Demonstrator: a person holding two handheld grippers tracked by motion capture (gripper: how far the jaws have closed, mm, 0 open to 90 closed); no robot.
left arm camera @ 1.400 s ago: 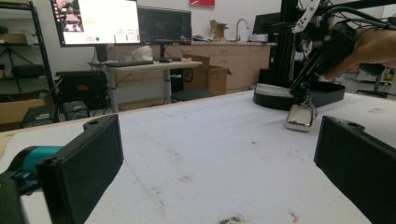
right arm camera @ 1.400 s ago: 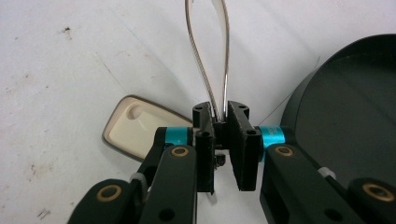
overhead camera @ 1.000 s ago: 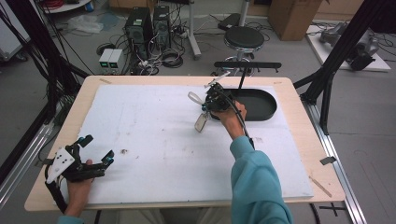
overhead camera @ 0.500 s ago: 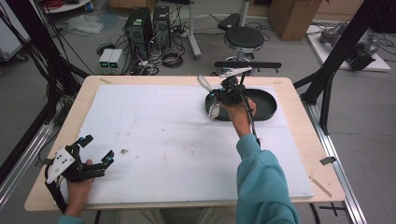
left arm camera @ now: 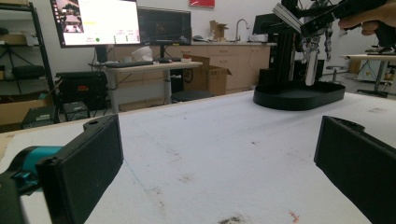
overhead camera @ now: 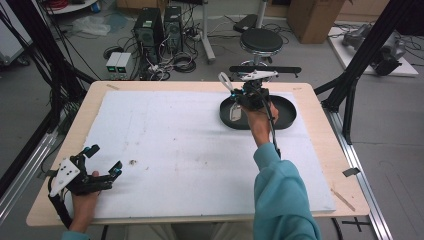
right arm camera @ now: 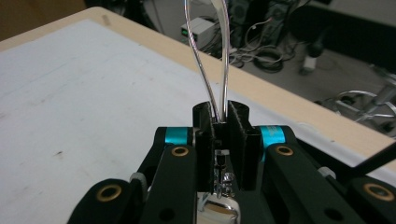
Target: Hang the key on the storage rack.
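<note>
The right claw has carried its clamped metal tool over the black tray; the left claw rests open on the tabletop.

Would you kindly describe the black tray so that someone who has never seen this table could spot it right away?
Start from the white sheet covering the wooden table and look to its far right corner. There lies the black tray, a shallow oval dish with a low rim, just beneath the right tool and the shiny metal utensil it grips. It is the sheet's one dark container.
</note>
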